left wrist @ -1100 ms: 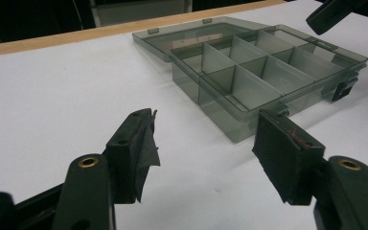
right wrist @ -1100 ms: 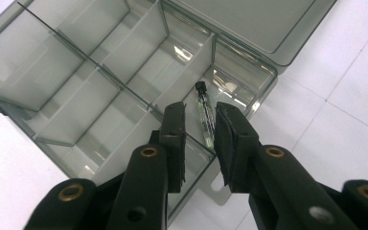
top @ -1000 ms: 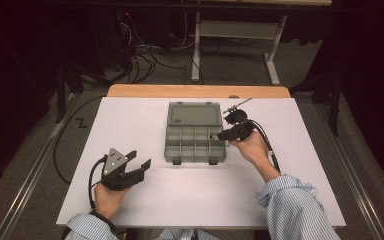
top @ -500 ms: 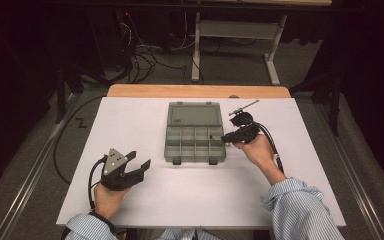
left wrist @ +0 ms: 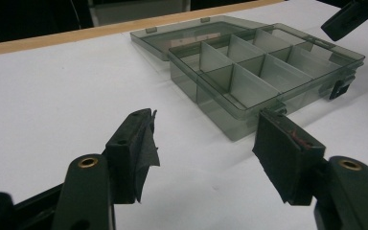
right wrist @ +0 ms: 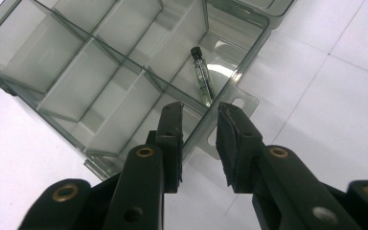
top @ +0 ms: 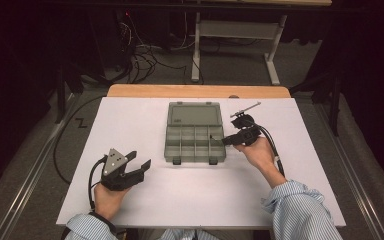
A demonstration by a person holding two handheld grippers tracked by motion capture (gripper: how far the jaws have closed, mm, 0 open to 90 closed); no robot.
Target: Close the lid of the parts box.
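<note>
Change: since the earlier high views the right gripper (top: 230, 140) has drawn back a little toward the near right edge of the box (top: 194, 132); the left gripper (top: 139, 159) has kept its place.
Right gripper: its jaws stand a little apart with nothing between them, tips poised over the box's right rim in the right gripper view (right wrist: 199, 139).
Vial: a small glass vial (right wrist: 201, 76) with a dark cap lies flat in a compartment at the right side of the box, just beyond the jaws and apart from them.
Box: clear grey, lid folded open to the far side, in the middle of the white table (top: 130, 125); the other compartments look empty.
Left gripper: released, jaws wide (left wrist: 206, 153), resting at the near left of the table, well apart from the box, which it faces.
Meaning: the vial looks already set down in its compartment and let go, so the placing step seems done.
Next, as a guess: the lid may need closing, or another item fetching; the rim sits close under the right jaws, so a careless pull could nudge the box.
</note>
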